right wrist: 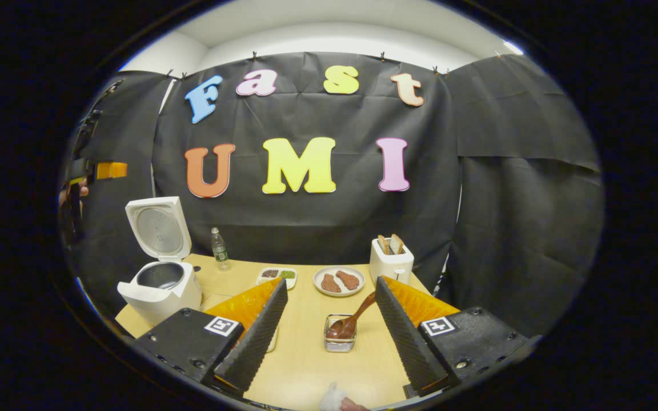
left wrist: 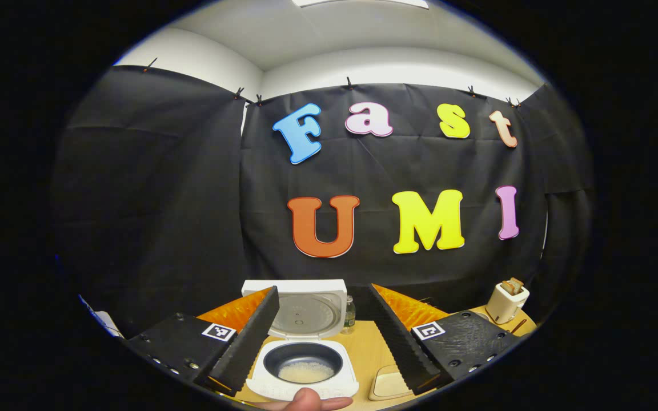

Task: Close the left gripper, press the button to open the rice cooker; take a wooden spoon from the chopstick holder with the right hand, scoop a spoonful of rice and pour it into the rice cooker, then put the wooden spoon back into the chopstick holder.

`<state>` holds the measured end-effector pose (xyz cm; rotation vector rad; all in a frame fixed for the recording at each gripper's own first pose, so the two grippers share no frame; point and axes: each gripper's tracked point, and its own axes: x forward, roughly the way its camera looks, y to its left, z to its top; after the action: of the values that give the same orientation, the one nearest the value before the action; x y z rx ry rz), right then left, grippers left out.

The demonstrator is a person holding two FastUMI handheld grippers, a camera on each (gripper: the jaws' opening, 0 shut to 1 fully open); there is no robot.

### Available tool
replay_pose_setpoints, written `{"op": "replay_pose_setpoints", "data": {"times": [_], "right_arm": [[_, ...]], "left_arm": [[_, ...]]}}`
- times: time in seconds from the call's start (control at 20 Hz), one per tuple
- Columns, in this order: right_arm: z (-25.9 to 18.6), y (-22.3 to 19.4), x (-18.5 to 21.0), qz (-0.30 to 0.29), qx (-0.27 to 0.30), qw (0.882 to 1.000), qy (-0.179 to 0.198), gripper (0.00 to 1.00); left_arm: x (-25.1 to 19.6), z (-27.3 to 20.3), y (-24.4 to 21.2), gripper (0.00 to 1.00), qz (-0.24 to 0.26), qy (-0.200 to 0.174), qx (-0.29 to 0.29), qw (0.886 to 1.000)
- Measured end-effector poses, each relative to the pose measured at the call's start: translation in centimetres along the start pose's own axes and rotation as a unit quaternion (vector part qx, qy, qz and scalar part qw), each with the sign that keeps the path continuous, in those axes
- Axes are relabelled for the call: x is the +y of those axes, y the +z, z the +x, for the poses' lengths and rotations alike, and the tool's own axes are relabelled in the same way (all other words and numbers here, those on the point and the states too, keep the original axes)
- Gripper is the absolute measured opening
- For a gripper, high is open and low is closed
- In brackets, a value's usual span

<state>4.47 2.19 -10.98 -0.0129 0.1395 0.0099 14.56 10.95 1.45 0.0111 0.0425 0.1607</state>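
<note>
The white rice cooker (left wrist: 260,377) stands open right ahead in the left gripper view, lid (left wrist: 306,308) upright and some rice (left wrist: 306,372) in its dark pot. My left gripper (left wrist: 323,290) is open above it, fingers wide apart and holding nothing. In the right gripper view the cooker (right wrist: 160,291) sits at the table's left. A wooden spoon (right wrist: 352,319) leans in a small mesh holder (right wrist: 340,341) between the fingers of my right gripper (right wrist: 331,282), which is open and short of it. The left gripper (right wrist: 95,170) shows high at the far left, held by a hand.
On the wooden table (right wrist: 306,365) are a toaster with bread (right wrist: 390,260), a plate with two brown pieces (right wrist: 338,281), a small divided tray (right wrist: 276,275) and a water bottle (right wrist: 219,248). A beige dish (left wrist: 389,382) lies right of the cooker. A thumb (left wrist: 306,402) shows at the bottom edge.
</note>
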Motion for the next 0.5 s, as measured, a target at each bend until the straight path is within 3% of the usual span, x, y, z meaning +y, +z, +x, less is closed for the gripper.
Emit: {"op": "replay_pose_setpoints", "data": {"times": [0.15,0.5], "right_arm": [[-0.3,0.2,0.7,-0.012,0.004,1.000,0.004,1.00],[-1.1,0.0,1.7,-0.023,0.018,0.999,0.015,1.00]], "left_arm": [[0.7,4.5,1.4,0.96,0.021,0.013,0.003,1.000],[4.0,16.1,0.6,0.95,-0.015,0.067,0.071,0.995]]}}
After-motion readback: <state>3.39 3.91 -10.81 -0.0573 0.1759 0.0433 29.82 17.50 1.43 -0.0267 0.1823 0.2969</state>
